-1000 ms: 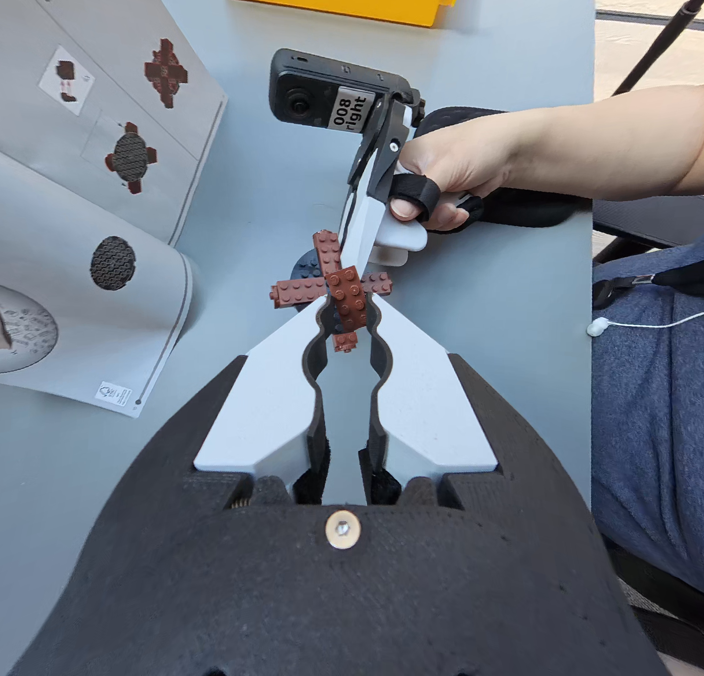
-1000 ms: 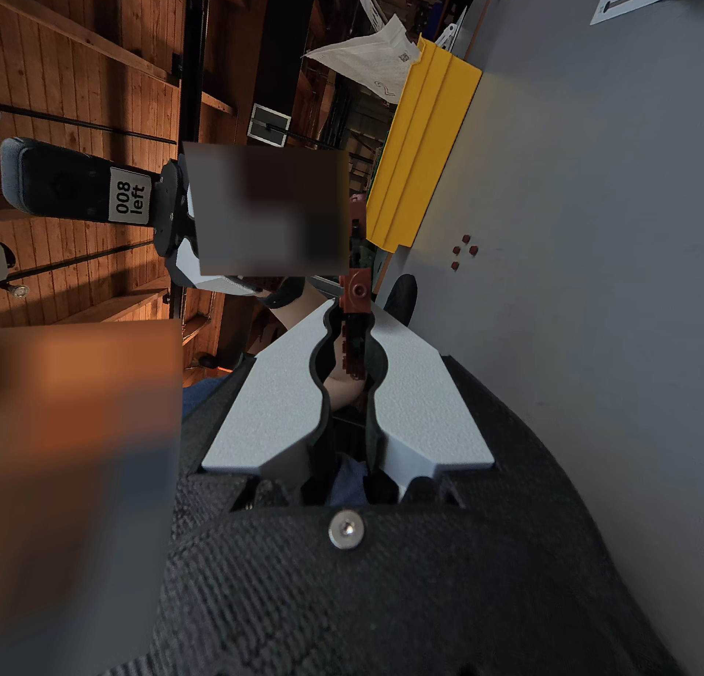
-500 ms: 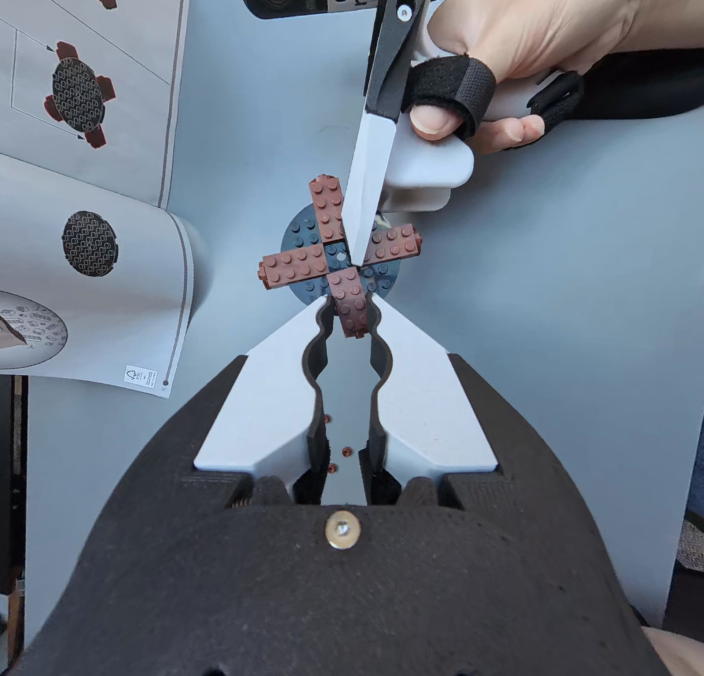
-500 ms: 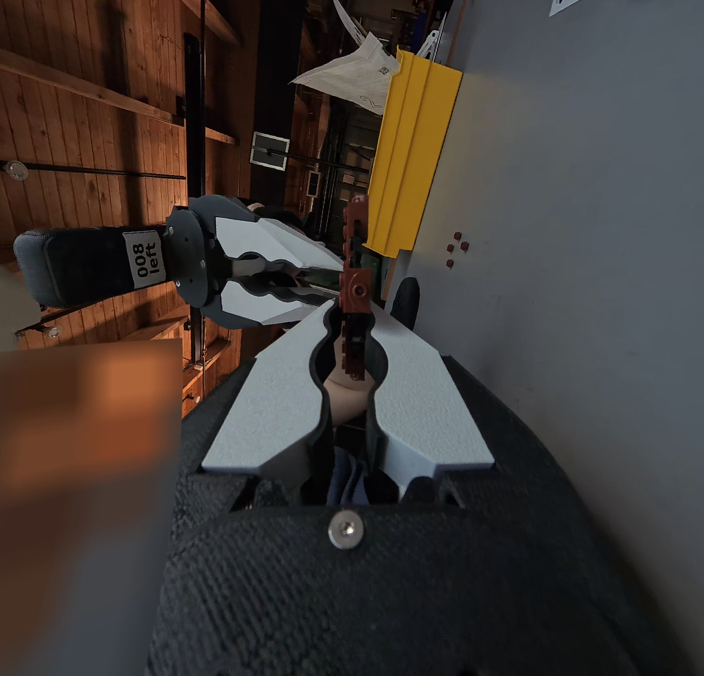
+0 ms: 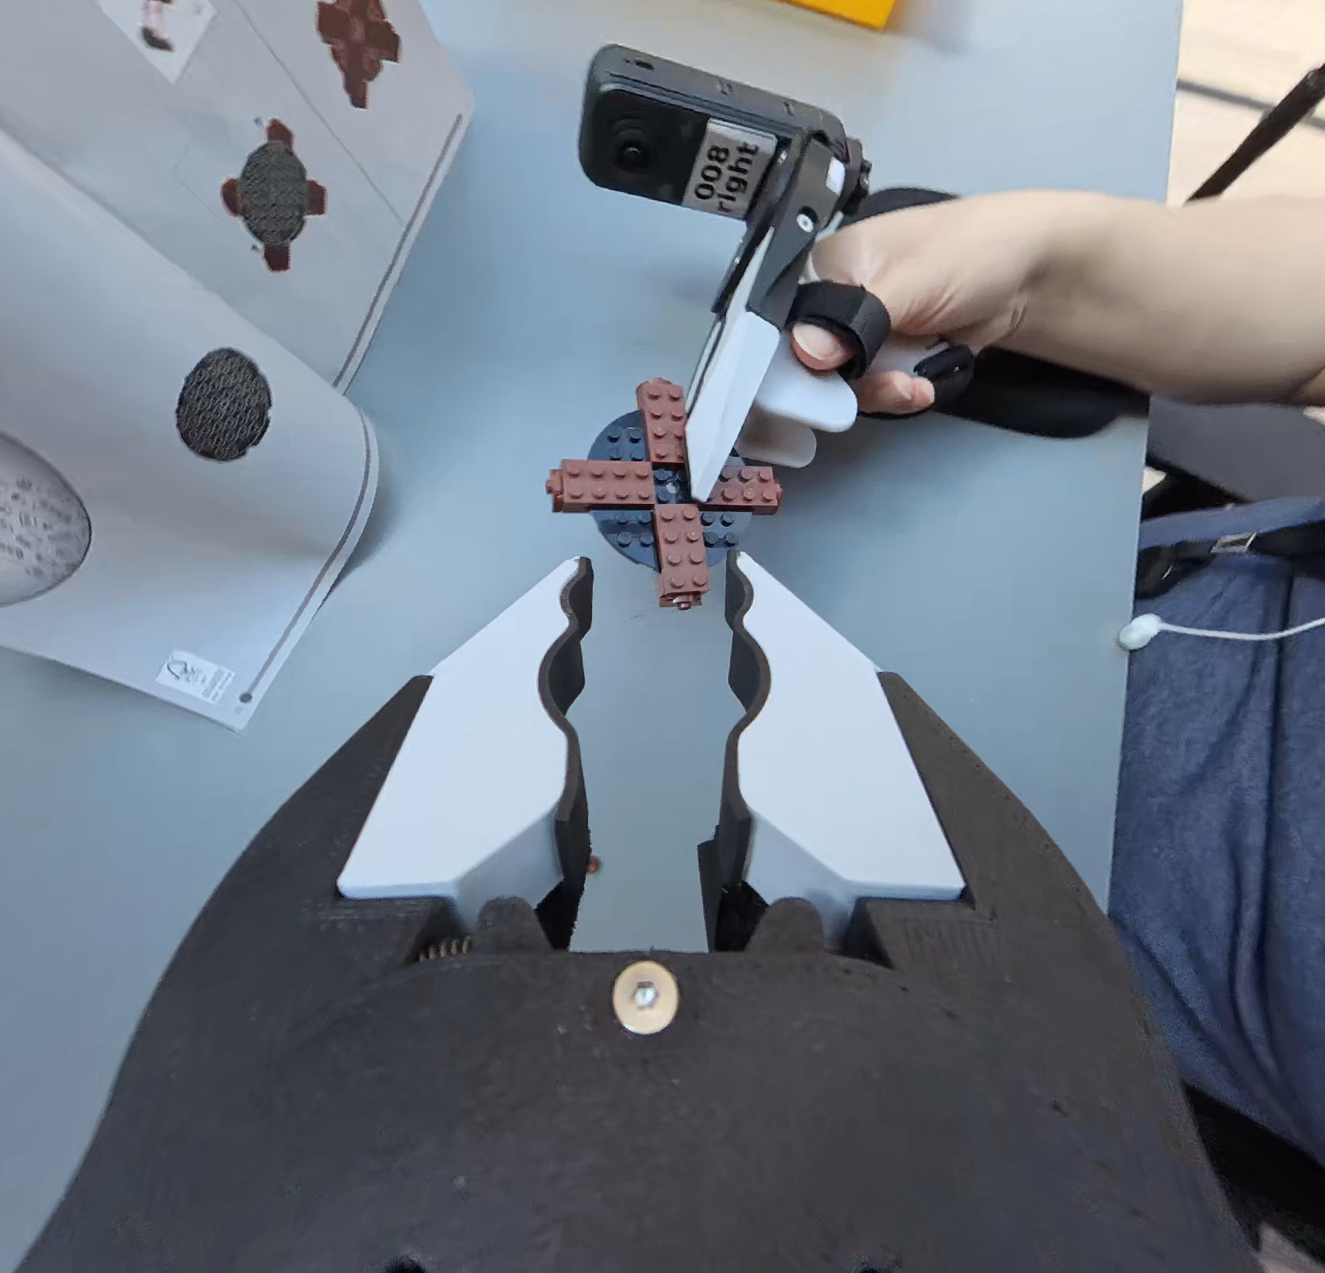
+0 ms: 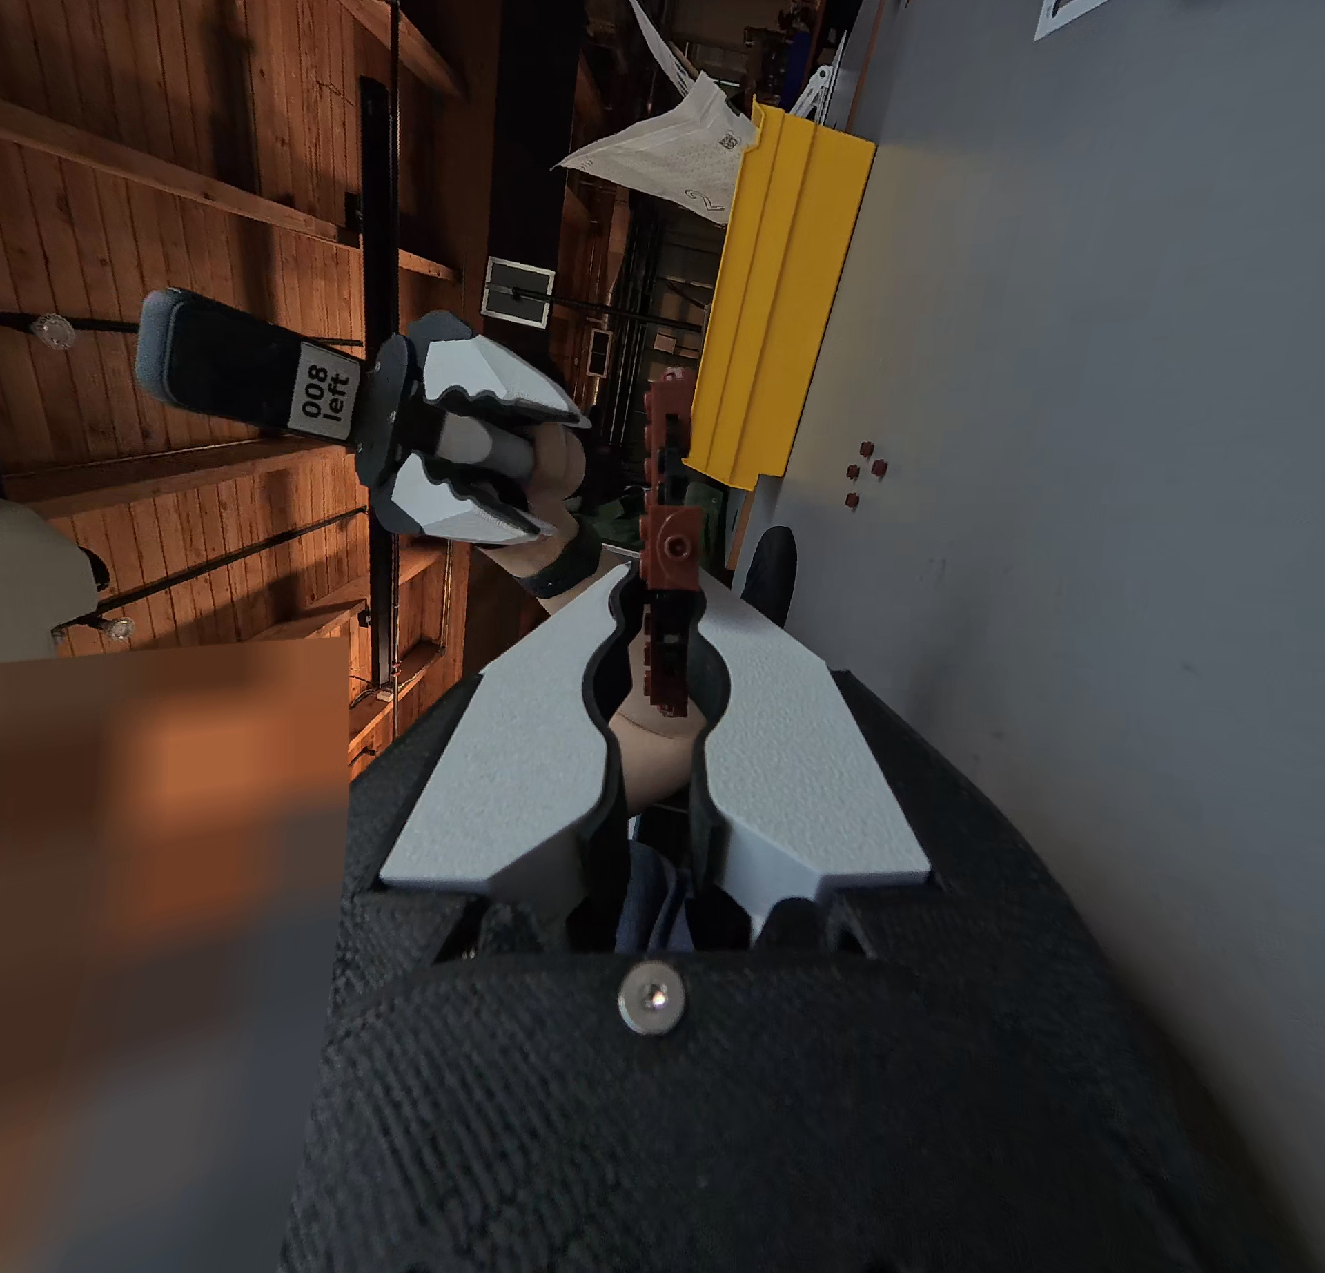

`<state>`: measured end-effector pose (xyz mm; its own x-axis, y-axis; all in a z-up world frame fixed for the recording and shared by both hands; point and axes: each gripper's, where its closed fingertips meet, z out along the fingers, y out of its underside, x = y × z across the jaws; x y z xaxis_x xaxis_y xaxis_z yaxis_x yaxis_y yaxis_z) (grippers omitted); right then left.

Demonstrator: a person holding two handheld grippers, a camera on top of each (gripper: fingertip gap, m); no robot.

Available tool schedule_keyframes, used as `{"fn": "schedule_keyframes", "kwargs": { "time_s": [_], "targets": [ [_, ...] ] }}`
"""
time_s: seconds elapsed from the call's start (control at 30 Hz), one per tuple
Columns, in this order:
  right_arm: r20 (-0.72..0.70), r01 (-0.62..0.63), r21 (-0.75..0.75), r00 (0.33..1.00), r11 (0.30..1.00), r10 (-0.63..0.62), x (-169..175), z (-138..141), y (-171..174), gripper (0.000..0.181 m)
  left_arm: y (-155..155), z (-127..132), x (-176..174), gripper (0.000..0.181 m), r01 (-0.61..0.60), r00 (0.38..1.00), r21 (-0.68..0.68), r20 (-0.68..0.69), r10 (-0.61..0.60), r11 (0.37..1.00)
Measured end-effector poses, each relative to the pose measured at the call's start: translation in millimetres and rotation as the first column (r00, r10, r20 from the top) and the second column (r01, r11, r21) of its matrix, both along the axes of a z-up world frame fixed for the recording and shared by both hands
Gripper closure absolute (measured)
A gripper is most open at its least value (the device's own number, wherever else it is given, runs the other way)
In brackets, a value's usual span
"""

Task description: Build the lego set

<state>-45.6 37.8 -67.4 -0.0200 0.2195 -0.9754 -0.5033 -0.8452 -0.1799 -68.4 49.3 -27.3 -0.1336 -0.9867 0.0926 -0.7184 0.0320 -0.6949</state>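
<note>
The right claw [image 6: 656, 579] is clamped on the lego assembly [image 5: 665, 487], a dark blue round plate crossed by four reddish-brown plates, and holds it up off the grey worktop [image 5: 932, 593]. In the right wrist view the assembly [image 6: 670, 521] stands edge-on between the jaws, one brown arm reaching out past the tips. The left claw [image 5: 656, 571] is spread wide, gripping nothing; the assembly sits just ahead of its tips, the nearest brown arm pointing into the gap without touching either finger. In the right wrist view the left claw [image 6: 563, 475] hangs just beside the assembly. The instruction booklet [image 5: 215, 306] lies open to the left, the yellow bin [image 6: 781, 292] farther back. Four small brown studs [image 6: 864, 471] lie near the bin.
</note>
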Motion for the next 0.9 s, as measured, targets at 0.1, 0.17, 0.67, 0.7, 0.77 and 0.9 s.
{"fn": "schedule_keyframes", "kwargs": {
  "time_s": [0.1,0.17,0.67,0.7,0.77,0.9],
  "targets": [
    [-0.006,0.007,0.000,1.000,1.000,-0.007,2,1,1,0.175,10,-3,-5,0.145,-0.098,0.992,-0.169,0.064,0.110,0.981],
    [-0.003,0.011,0.001,1.000,1.000,-0.011,3,2,1,0.175,0,-1,-2,0.147,-0.057,0.972,-0.309,0.200,0.123,0.949],
    [0.058,-0.124,0.054,0.991,0.991,0.121,-30,3,-15,0.175,-27,-35,-24,0.146,-0.063,0.923,-0.810,0.175,0.342,0.583],
    [0.058,-0.129,0.060,0.990,0.990,0.125,-31,3,-16,0.175,-28,-37,-25,0.145,-0.066,0.925,-0.814,0.167,0.341,0.577],
    [0.067,-0.136,0.063,0.989,0.989,0.132,-32,3,-17,0.175,-30,-39,-26,0.145,-0.066,0.933,-0.825,0.148,0.329,0.561],
    [0.123,-0.137,0.073,0.984,0.988,0.128,-34,-1,-17,0.175,-36,-36,-23,0.147,-0.032,0.941,-0.863,0.144,0.306,0.504]
  ]
}}
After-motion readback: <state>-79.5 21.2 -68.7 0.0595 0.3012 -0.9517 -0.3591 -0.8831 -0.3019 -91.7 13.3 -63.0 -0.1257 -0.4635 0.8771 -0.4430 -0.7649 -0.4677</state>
